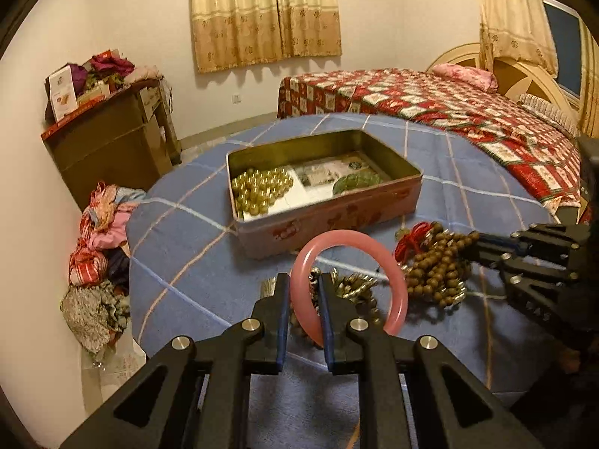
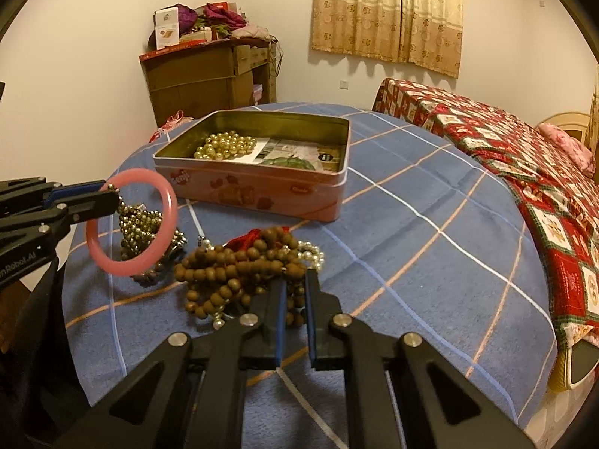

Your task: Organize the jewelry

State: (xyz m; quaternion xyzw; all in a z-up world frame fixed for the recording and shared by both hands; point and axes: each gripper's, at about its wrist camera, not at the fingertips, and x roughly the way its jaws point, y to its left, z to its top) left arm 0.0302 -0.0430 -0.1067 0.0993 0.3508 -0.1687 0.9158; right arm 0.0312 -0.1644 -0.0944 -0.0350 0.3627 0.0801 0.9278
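Left wrist view: the left gripper point(image 1: 304, 290) has its jaws clamped on the rim of a smooth pink ring-shaped bangle point(image 1: 348, 284), held raised above a round table under a blue checked cloth point(image 1: 179, 262). Beyond the bangle sits an open rectangular pink tin point(image 1: 325, 202), well in from the table's far edge, holding a cluster of pale gold pearl beads point(image 1: 260, 191). To the right, a heap of brown wooden bead strands point(image 1: 438, 265) lies on the cloth, with the right gripper point(image 1: 483, 252) at its edge. Bare cloth lies left of the tin.

Right wrist view: the right gripper point(image 2: 295, 288) has its jaws set around strands of the brown wooden beads point(image 2: 239, 273); whether they pinch the strands, I cannot tell. A small pile of metallic beads point(image 2: 140, 224) lies behind the bangle point(image 2: 131, 220). Broad open cloth stretches right toward a red patchwork bed point(image 2: 524, 172).
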